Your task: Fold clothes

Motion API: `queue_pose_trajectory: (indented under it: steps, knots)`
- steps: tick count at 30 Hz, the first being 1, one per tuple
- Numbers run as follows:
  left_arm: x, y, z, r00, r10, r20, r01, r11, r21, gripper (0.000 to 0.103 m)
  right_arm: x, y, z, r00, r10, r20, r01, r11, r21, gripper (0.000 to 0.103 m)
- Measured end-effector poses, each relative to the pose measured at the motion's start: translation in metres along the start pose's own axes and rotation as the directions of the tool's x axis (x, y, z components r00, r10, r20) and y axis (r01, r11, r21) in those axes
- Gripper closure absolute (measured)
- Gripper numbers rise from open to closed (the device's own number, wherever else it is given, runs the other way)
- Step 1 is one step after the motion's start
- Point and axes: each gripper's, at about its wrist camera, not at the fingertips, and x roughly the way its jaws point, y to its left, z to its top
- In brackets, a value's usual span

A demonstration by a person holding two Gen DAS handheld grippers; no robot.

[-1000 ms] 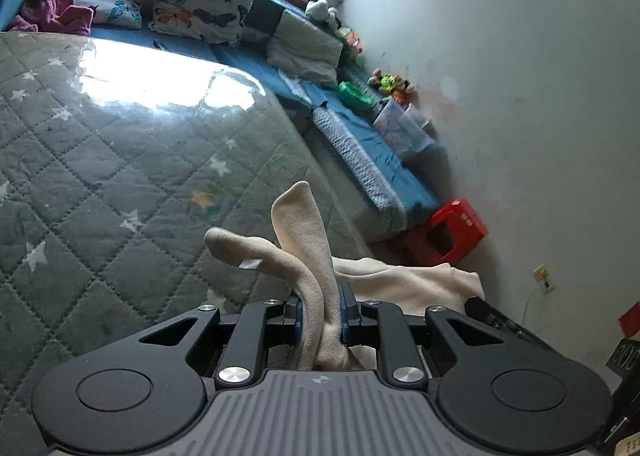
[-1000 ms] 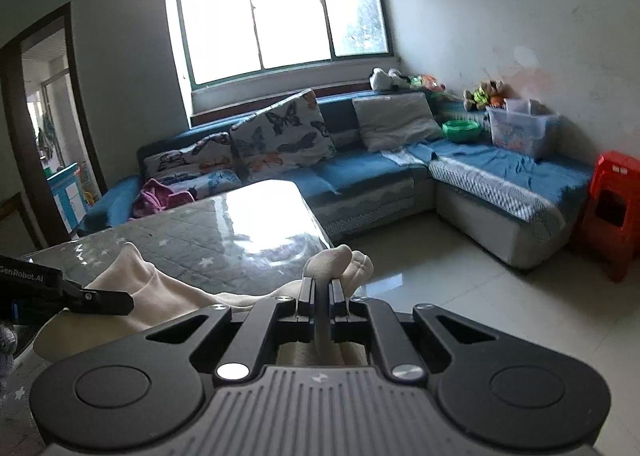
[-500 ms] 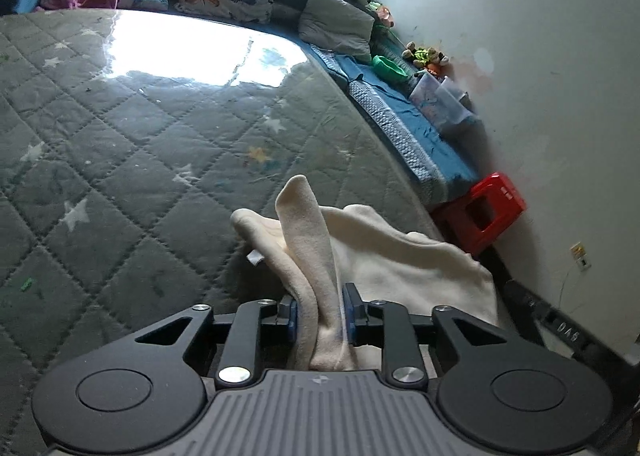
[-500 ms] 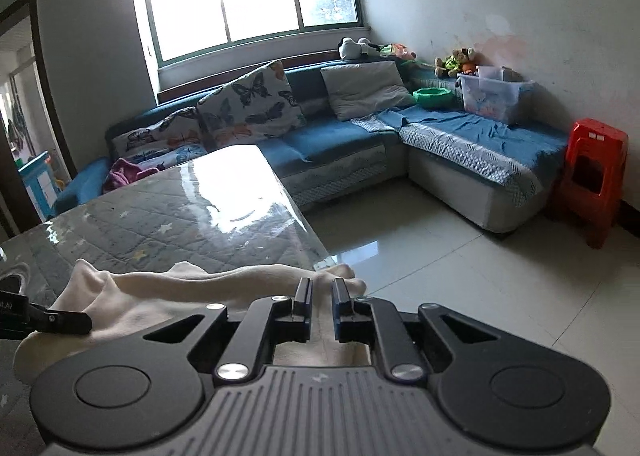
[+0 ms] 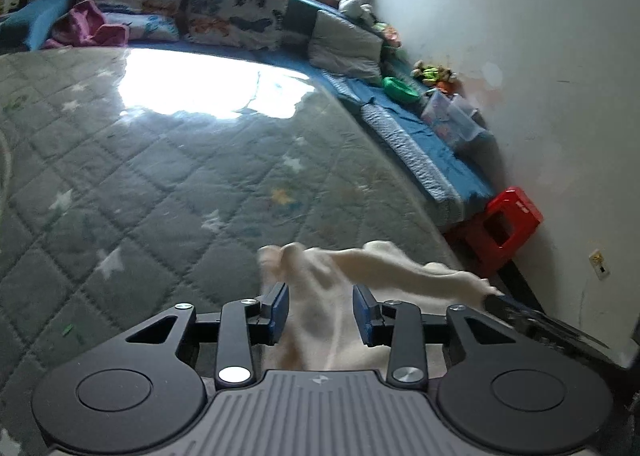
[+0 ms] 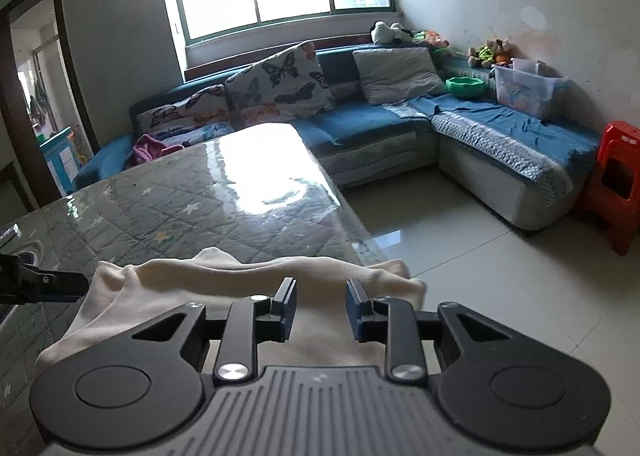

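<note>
Left gripper (image 5: 320, 310) jaws spread, released; right gripper (image 6: 321, 310) same. Cream fleece garment (image 6: 256, 276) lies bunched on near corner of grey quilted star-print table cover (image 5: 168, 184), under both grippers, cloth between fingers ungripped.
</note>
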Motion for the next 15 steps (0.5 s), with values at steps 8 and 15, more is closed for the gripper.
queue_pose_trajectory:
  steps: [8, 15]
  knots:
    - [0.025, -0.012, 0.008, 1.000, -0.003, -0.019, 0.004, 0.999, 0.043, 0.075, 0.022, 0.008, 0.004, 1.000, 0.002, -0.026, -0.003, 1.000, -0.013, 0.070]
    - [0.041, -0.004, 0.009, 0.999, 0.021, -0.042, -0.019, 0.999, 0.040, 0.076, 0.037, 0.007, 0.004, 0.999, -0.005, -0.046, 0.005, 1.000, -0.009, 0.063]
